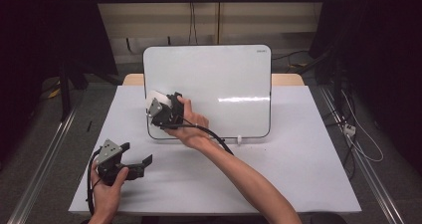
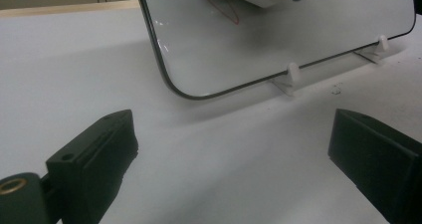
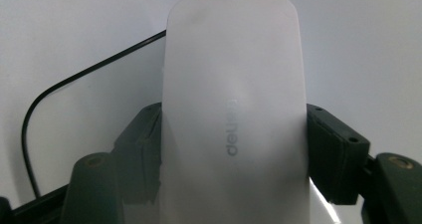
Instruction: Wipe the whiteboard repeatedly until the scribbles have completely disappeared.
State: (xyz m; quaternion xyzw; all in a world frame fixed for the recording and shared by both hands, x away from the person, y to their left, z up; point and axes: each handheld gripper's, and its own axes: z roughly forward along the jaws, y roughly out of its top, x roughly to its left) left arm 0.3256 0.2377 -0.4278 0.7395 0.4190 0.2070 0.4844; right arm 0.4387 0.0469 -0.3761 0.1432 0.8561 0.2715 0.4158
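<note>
Eraser (image 3: 234, 119) clamped in my right gripper (image 1: 160, 107), jaws pressed against both its long sides; in the right gripper view it stands up the middle of the frame, white, with a grey logo running along it. In the high view that gripper sits left of centre, held up against the left part of the whiteboard (image 1: 224, 74), which is propped upright on small white feet at the far middle of the table (image 1: 298, 174).

Left gripper (image 1: 130, 165) rests low at lower left of the high view, on the table and well apart from the board. Its jaws stand wide apart with nothing between them; the left gripper view looks past them to the board's lower corner and one white foot (image 2: 292, 74).

Red mark (image 2: 224, 7): a thin curved line at top centre of the left gripper view, just beside the eraser's edge. Cannot tell from here whether the pad touches the board.

Judgement: wiping step is in hand, with the red line not yet cleared. Next move calls for me to keep the eraser flat on the surface and sweep across the line with light pressure, since the board only leans on its feet and could tip back. Left gripper is free to brace the lower edge if needed.
</note>
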